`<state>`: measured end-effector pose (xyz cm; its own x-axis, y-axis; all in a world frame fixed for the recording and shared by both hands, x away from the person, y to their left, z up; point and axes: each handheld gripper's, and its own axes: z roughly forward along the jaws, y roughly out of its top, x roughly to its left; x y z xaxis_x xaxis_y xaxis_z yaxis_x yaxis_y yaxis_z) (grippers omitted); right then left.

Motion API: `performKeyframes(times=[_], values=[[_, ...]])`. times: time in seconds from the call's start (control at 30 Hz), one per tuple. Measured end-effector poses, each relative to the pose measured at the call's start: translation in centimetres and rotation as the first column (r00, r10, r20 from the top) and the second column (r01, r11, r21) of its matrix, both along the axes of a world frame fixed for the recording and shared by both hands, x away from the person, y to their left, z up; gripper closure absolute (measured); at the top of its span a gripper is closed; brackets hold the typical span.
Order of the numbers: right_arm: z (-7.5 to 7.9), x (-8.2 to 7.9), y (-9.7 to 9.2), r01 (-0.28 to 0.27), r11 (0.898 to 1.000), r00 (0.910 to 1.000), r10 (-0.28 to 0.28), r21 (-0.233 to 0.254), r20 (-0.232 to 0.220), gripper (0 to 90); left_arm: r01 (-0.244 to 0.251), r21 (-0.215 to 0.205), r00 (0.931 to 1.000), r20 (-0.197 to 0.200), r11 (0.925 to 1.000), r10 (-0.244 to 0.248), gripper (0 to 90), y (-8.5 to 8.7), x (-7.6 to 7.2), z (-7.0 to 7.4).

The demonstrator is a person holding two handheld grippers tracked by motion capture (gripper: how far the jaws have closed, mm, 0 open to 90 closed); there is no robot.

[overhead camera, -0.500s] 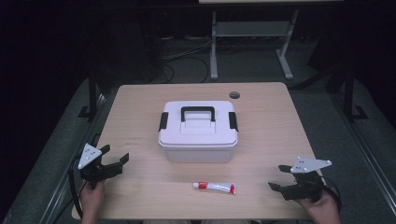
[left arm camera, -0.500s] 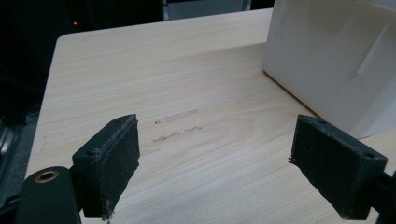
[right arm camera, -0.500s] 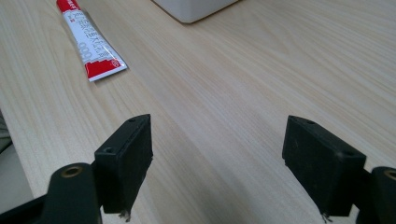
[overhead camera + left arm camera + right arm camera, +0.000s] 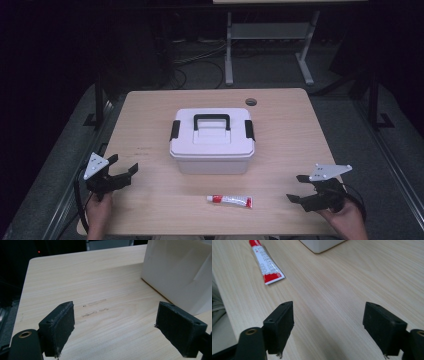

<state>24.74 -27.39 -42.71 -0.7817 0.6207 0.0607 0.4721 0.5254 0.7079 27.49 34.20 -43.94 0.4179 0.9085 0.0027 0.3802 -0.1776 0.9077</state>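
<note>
Table (image 4: 150, 115), light wood, rounded corners, seen from above; contents listed from left to right.

Left gripper (image 4: 120, 172) — at the near left corner, held in a hand (image 4: 98, 210), grey three-cornered plate on top. Jaws spread wide with nothing between them; in the left gripper view (image 4: 115, 327) only bare wood with faint scuff marks lies in the gap, and the box wall stands off to the right.

Storage box (image 4: 212, 141) — white plastic, lid on, black carry handle lying flat on the lid, a black latch at each end. Stands at mid-table, well apart from both grippers.

Tube (image 4: 230, 201) — small, white with red cap and red band, lying flat near the front edge, just in front of the box and not touching it. In the right gripper view (image 4: 265, 263) it lies beyond the left jaw.

Right gripper (image 4: 299, 188) — at the near right corner, jaws released and wide, pointing toward the tube, holding nothing; near the tube but clear of it.

Round cable hole (image 4: 251, 102) — far side of the table, behind the box.
</note>
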Motion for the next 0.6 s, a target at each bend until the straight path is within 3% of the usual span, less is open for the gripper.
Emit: performKeyframes(times=[0.37,0.6], values=[[3.5,2.1,0.5,-0.064,0.998,0.9978,0.064,-0.02,0.016,23.2,-0.002,-0.01,1.0,0.001,0.9999,0.002,14.7,0.1,0.0,0.0],[5.6,4.0,1.1,-0.115,0.992,0.9934,0.115,-0.056,-0.006,22.1,-0.001,-0.014,1.0,0.002,0.9999,0.001,14.7,-0.1,0.1,0.0]])
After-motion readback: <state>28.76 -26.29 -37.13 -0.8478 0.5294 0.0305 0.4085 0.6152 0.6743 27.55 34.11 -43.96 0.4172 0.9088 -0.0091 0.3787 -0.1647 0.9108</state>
